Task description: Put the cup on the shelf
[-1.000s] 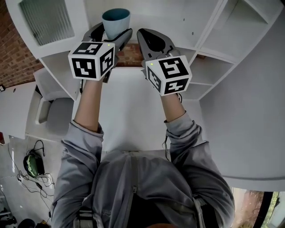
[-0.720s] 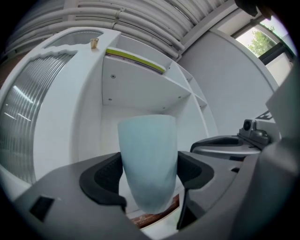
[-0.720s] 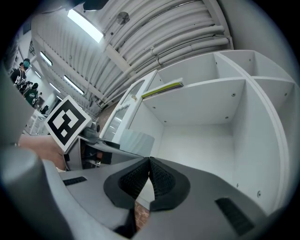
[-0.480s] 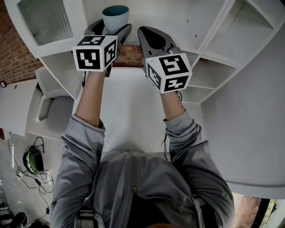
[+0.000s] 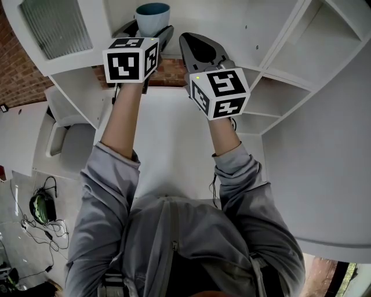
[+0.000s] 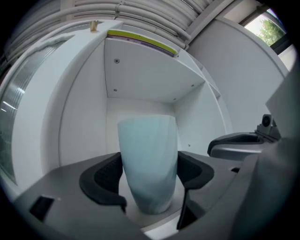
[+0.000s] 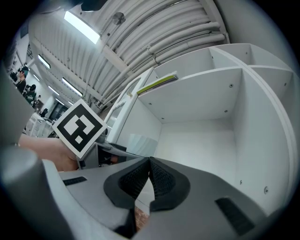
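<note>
A pale blue cup (image 5: 153, 14) stands upright between the jaws of my left gripper (image 5: 149, 29), which is shut on it, at the mouth of a white shelf compartment (image 5: 243, 29). In the left gripper view the black pads (image 6: 107, 176) press both sides of the cup (image 6: 147, 161), with the compartment's back wall (image 6: 140, 84) behind it. Whether its base rests on the shelf board I cannot tell. My right gripper (image 5: 196, 42) hovers just to the right, shut and empty. Its view shows the pads (image 7: 149, 176) meeting, with the cup (image 7: 140, 143) and the left gripper's marker cube (image 7: 78, 127) at the left.
The curved white shelf unit (image 5: 301, 46) wraps round a white table (image 5: 168, 139). More open compartments lie to the right (image 5: 266, 98). A brick wall (image 5: 17, 75) and a grey seat (image 5: 64, 133) are on the left. Cables and a headset (image 5: 40, 212) lie on the floor.
My left gripper has carried the cup further forward towards the shelf compartment. The right gripper has crept forward a little beside it, still shut.
</note>
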{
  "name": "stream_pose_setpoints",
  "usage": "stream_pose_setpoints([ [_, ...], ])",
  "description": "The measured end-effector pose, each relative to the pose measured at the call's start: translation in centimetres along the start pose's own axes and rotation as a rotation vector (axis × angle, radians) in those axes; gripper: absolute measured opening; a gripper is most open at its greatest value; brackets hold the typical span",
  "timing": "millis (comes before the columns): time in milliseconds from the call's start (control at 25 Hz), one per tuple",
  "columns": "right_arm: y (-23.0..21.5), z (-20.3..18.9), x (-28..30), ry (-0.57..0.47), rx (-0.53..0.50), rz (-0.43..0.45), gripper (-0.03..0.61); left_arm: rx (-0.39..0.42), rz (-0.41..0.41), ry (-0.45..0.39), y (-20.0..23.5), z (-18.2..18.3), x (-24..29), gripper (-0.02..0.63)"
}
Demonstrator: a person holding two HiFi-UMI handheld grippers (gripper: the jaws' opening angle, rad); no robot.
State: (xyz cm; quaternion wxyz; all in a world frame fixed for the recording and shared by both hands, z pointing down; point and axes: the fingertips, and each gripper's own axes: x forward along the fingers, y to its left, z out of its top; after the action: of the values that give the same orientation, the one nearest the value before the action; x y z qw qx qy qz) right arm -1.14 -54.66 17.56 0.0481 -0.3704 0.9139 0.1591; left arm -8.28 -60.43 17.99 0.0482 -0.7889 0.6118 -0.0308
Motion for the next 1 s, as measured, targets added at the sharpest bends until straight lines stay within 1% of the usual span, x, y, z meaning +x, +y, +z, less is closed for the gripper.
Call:
stream_pose_setpoints([
  [360,0.1,-0.3,0.2,-0.005,0.012,0.006,0.026,0.017,0.037,0.025,0.4,-0.7,0.6,0.353],
  [680,0.1,0.4,-0.2,-0.021,0.011,0.005,0.026,0.032,0.082,0.056,0.4,-1.1,0.5,0.354],
  [800,0.3,0.6,-0.4,-0.024,0.002,0.003,0.026,0.016,0.098,0.072,0.5,-1.8,0.4,0.374],
  [1000,0.5,0.9,-1.0,-0.029,-0.002,0.001,0.026,-0.053,0.128,0.051,0.9,-2.1,-0.1,0.410],
])
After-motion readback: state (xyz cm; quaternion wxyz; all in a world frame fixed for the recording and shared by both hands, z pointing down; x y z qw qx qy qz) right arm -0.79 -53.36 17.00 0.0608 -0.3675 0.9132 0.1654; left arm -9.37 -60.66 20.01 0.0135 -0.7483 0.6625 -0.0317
